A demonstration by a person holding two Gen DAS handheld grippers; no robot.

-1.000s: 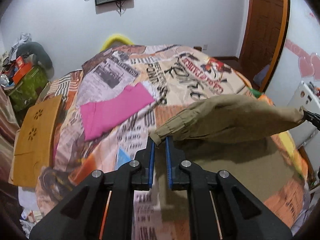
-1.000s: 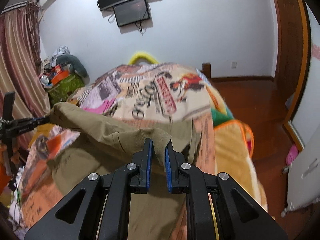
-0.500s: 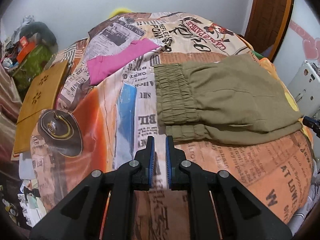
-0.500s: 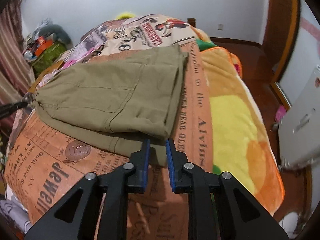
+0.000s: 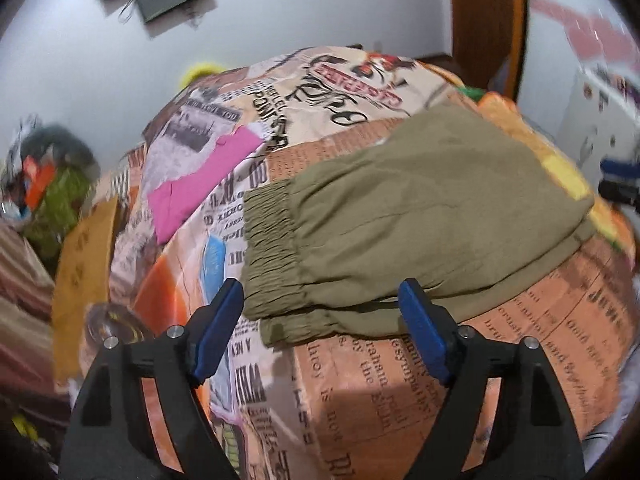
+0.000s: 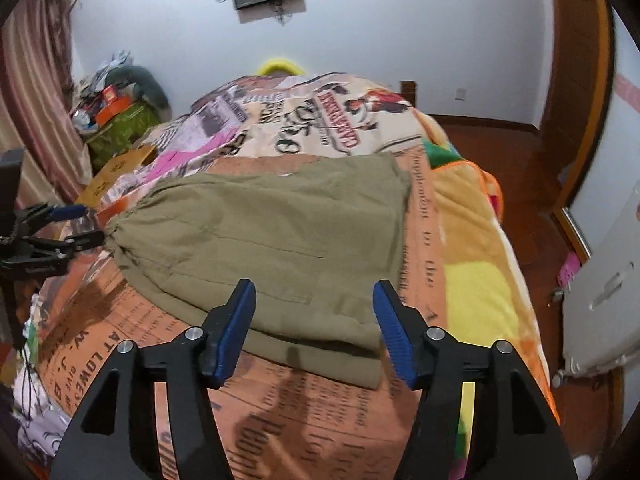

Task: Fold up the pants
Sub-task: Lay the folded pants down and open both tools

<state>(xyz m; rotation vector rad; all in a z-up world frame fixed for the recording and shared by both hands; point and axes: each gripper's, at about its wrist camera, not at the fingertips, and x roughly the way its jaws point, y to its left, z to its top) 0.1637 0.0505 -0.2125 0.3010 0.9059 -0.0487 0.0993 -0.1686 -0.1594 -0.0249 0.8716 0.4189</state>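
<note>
The olive-green pants (image 5: 420, 216) lie folded flat on the newspaper-print bedspread (image 5: 400, 392), elastic waistband (image 5: 268, 240) toward the left. My left gripper (image 5: 320, 292) hovers at the pants' near waistband corner. Its jaws are opening wide and the blue pads touch no cloth. In the right wrist view the pants (image 6: 272, 232) spread across the bed. My right gripper (image 6: 314, 286) sits over their near folded edge, jaws opening, with the cloth lying below and free of the pads. The left gripper (image 6: 80, 224) also shows at the pants' far left end.
A pink garment (image 5: 200, 176) lies further up the bed. A wooden board (image 5: 84, 248) and a green bag of clutter (image 5: 56, 196) stand off the bed's left side. A white cabinet (image 6: 600, 288) and a wooden door (image 6: 576, 100) are on the right.
A second ago both grippers held the pants up by an edge. The pants then came down folded on the bed, and both pairs of jaws have now spread wide and let go.
</note>
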